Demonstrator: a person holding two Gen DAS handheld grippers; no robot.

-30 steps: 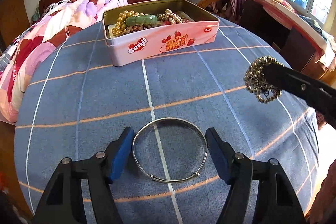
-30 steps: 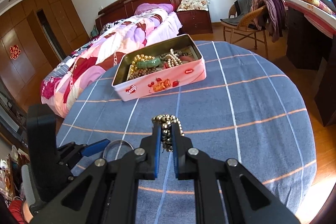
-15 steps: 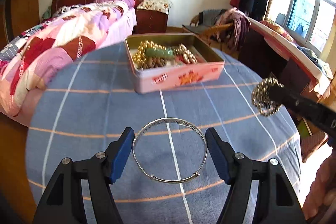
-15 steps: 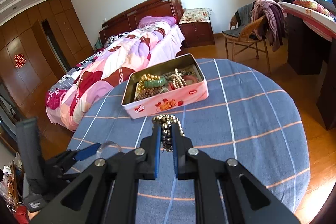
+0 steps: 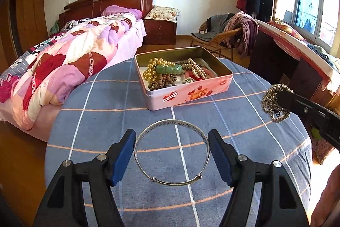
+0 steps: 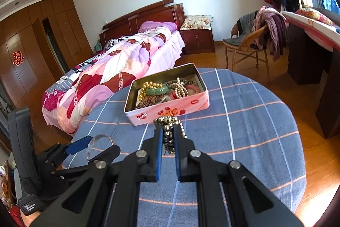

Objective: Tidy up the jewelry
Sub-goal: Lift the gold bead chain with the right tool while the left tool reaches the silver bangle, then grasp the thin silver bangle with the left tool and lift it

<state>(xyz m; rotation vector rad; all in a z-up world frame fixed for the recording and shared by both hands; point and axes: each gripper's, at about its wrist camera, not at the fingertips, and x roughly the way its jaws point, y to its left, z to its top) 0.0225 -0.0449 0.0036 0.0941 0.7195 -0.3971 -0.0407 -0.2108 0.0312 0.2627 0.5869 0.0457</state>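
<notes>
Both grippers hold bracelets near pink tin (image 5: 187, 93)

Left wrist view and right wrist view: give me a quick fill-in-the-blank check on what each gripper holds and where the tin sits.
The left gripper holds a silver ____ across its width.
The right gripper is shut on a bunch of metallic ____.
The pink tin has no ____ on it.
The tin rests on a blue checked ____.

Missing words: bangle; beads; lid; tablecloth
</notes>
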